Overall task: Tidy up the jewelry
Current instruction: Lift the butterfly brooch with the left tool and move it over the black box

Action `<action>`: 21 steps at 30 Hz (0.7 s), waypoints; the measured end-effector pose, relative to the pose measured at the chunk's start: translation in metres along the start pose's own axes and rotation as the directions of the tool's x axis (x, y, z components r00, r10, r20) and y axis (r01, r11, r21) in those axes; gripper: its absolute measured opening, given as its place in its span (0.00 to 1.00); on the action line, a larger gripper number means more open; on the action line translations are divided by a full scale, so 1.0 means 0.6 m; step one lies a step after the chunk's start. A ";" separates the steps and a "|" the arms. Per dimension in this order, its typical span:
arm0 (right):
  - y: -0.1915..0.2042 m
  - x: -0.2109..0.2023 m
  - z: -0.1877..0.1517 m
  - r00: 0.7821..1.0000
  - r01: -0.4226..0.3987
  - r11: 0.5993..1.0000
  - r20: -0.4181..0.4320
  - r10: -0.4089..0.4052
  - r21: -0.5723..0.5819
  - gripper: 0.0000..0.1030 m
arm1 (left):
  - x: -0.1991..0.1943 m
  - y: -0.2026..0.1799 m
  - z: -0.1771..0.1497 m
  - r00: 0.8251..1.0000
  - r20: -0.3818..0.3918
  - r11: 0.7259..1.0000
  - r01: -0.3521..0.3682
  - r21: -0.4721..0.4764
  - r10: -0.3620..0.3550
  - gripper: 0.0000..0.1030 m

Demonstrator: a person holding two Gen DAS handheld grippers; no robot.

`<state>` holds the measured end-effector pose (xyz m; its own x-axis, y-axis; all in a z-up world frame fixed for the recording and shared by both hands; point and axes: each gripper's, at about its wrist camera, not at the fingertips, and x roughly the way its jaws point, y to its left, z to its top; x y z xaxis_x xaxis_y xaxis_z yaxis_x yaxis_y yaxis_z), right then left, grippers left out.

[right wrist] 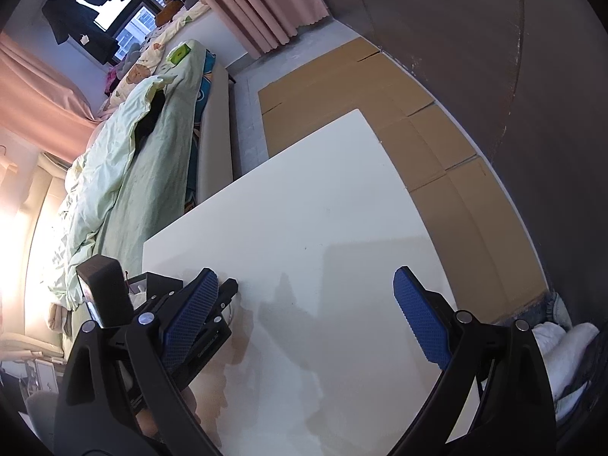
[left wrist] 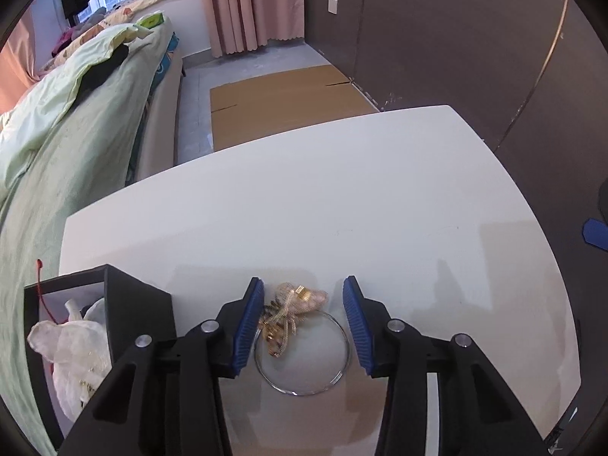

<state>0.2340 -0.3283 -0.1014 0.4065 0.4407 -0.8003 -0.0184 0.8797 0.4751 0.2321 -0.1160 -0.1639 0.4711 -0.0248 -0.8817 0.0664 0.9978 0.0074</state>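
In the left wrist view a small heap of gold jewelry (left wrist: 290,309) lies on the white table (left wrist: 304,197), partly over a thin silver bangle (left wrist: 339,374). My left gripper (left wrist: 303,321) is open, its blue pads on either side of the heap, not touching it. An open black box (left wrist: 114,304) with white wrapping (left wrist: 76,345) inside stands to its left. My right gripper (right wrist: 307,323) is open and empty over bare table; the left gripper (right wrist: 205,326) and the black box (right wrist: 104,288) show at its left.
A bed with a pale green quilt (left wrist: 57,144) runs along the table's left side. Flattened cardboard (left wrist: 281,102) lies on the floor beyond the far edge. A dark wall (left wrist: 456,38) stands at the right. A blue pad (left wrist: 596,233) shows at the right rim.
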 end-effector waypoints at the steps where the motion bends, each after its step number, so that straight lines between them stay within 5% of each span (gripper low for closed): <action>1: 0.000 0.000 0.000 1.000 0.000 1.000 -0.001 0.000 0.000 0.91 | -0.001 0.003 0.001 1.000 -0.003 1.000 -0.006 -0.002 0.006 0.31; 9: 0.022 0.013 -0.007 1.000 0.000 1.000 -0.019 0.000 -0.030 0.91 | -0.030 0.038 0.010 0.996 0.009 0.994 0.087 -0.066 -0.086 0.06; 21: 0.087 0.057 -0.038 0.996 0.003 0.991 -0.084 -0.015 -0.137 0.91 | -0.108 0.084 0.007 0.984 0.092 0.979 0.161 -0.125 -0.150 0.05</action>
<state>0.2263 -0.2631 -0.1124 0.3282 0.4411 -0.8353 -0.1423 0.8973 0.4179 0.2084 -0.0642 -0.1042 0.5347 -0.1796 -0.8257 0.0309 0.9806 -0.1933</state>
